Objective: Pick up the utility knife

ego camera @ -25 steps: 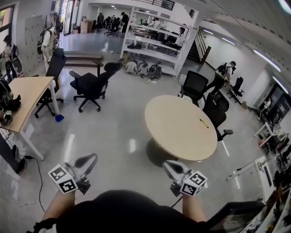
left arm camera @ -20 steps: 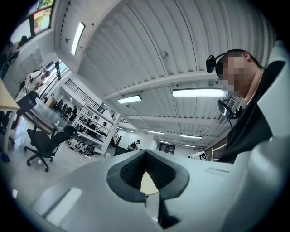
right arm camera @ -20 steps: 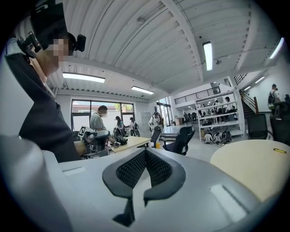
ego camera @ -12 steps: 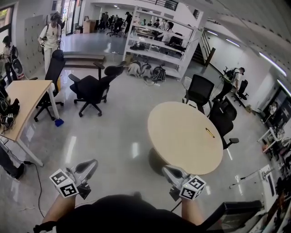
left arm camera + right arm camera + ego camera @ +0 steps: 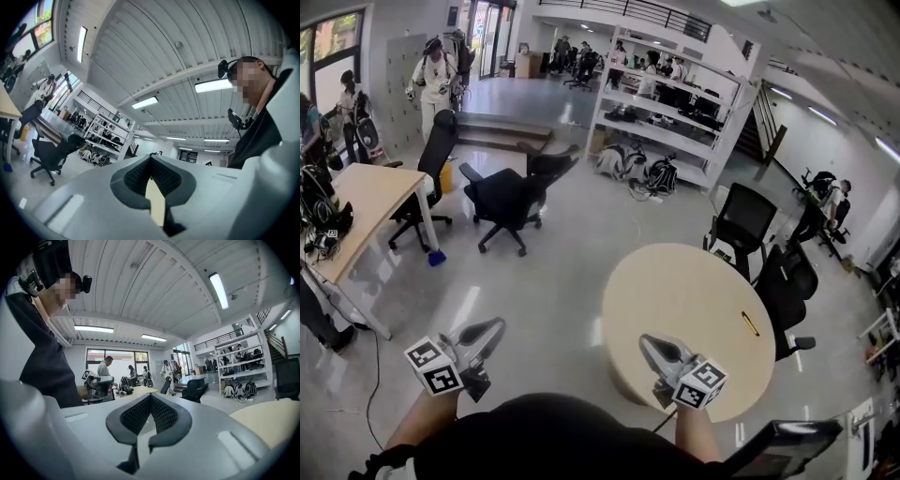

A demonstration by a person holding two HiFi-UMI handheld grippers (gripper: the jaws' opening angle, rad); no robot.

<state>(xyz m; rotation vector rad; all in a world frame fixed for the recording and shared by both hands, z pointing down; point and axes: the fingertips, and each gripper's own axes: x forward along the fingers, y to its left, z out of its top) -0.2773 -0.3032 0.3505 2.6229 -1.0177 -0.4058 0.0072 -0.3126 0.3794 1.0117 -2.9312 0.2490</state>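
On round beige table, two o'clock: slim yellow utility knife is sighted.
Jaws: left gripper, right gripper clenched, empty; to be opened on approach.

The utility knife is yellow, the table beige (marker cubes black-and-white).

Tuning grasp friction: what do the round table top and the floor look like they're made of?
Round table top: pale beige, matte, even in tone, probably laminate or wood veneer; no grain can be made out. Floor: light grey, glossy, mirrors the ceiling lights, so likely polished tile or sealed concrete.
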